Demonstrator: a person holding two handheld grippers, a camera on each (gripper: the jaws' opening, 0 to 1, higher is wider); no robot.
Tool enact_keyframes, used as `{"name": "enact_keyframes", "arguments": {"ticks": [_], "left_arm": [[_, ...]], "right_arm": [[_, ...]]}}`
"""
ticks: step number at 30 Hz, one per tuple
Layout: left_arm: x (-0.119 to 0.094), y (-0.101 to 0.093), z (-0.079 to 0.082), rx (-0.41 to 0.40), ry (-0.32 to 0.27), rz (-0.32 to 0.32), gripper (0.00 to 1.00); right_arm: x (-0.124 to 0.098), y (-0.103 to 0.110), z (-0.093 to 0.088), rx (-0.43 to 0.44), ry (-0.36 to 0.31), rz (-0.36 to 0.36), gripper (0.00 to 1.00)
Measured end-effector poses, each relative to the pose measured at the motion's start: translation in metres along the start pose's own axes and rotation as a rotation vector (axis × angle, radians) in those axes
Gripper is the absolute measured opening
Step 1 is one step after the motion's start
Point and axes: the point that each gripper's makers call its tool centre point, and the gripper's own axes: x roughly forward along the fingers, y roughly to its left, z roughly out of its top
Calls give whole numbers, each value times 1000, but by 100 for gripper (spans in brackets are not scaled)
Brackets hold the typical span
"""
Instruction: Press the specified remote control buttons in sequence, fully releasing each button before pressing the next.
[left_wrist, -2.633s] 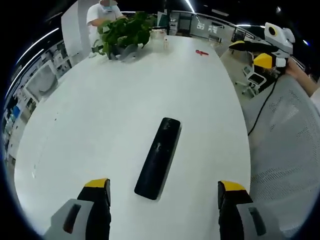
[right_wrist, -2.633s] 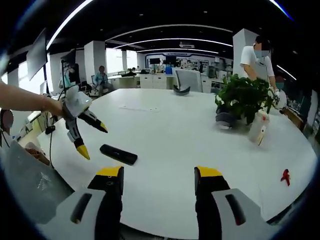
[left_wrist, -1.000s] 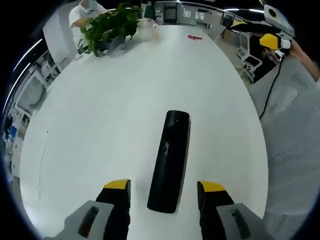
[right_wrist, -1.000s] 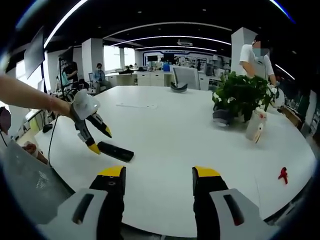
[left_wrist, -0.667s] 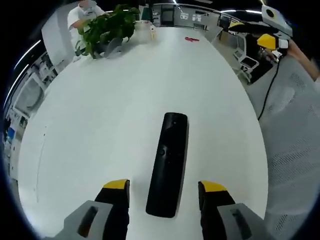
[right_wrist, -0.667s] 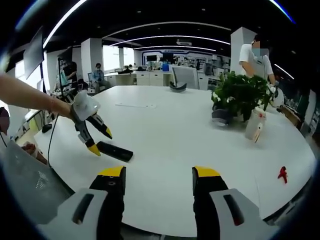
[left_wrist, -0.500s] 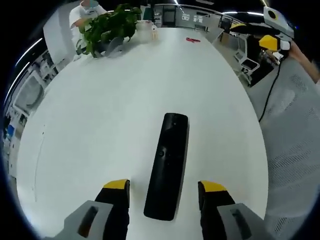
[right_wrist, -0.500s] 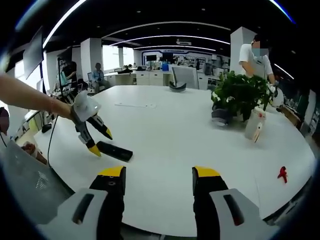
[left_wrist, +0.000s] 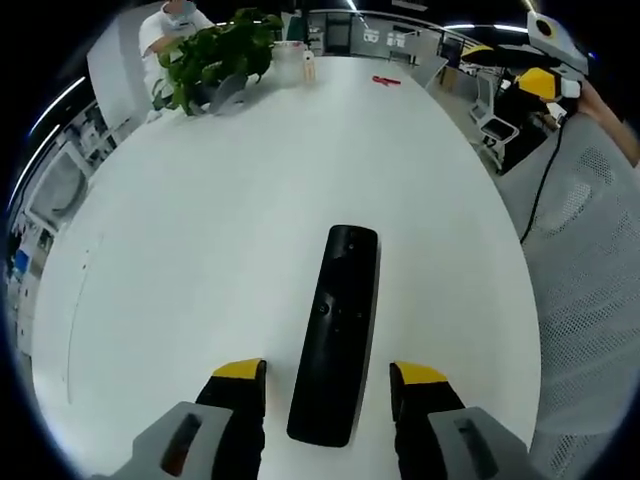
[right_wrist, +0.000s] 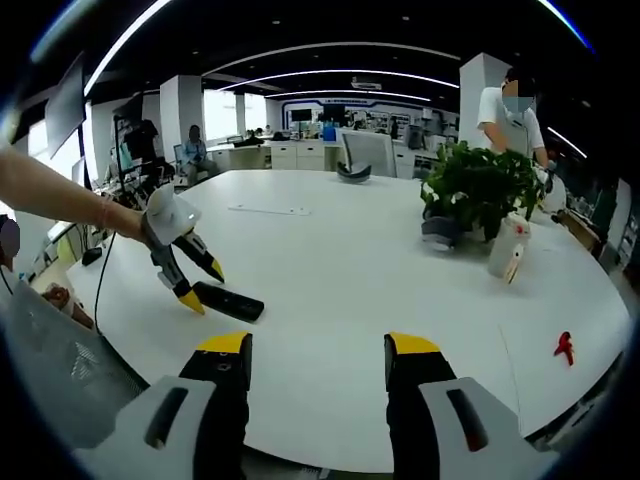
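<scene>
up close in the left gripper view, the left gripper (left_wrist: 327, 375) hangs unclenched, jaws straddling the near end of one black remote control (left_wrist: 337, 329) on the white table (left_wrist: 200, 240). meanwhile in the right gripper view, the right gripper (right_wrist: 316, 352) hovers parted, grasping nothing; one potted plant (right_wrist: 480, 195) stands far across.

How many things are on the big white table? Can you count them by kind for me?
Black remote control: 1
Potted plant: 1
White bottle: 1
Small red thing: 1
Total: 4
</scene>
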Motion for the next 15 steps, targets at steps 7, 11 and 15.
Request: {"name": "enact_keyframes", "arguments": {"ticks": [7,11,15], "left_arm": [[-2,2,2,26,-21,25,38],[-1,3,2,11,-29,28,37],[-1,2,3,2,-42,32,33]], "right_arm": [[0,-1,0,2,0,-3,55],[0,0,-1,-1,3,0,55],[1,1,-1,-7,8,3,55]]}}
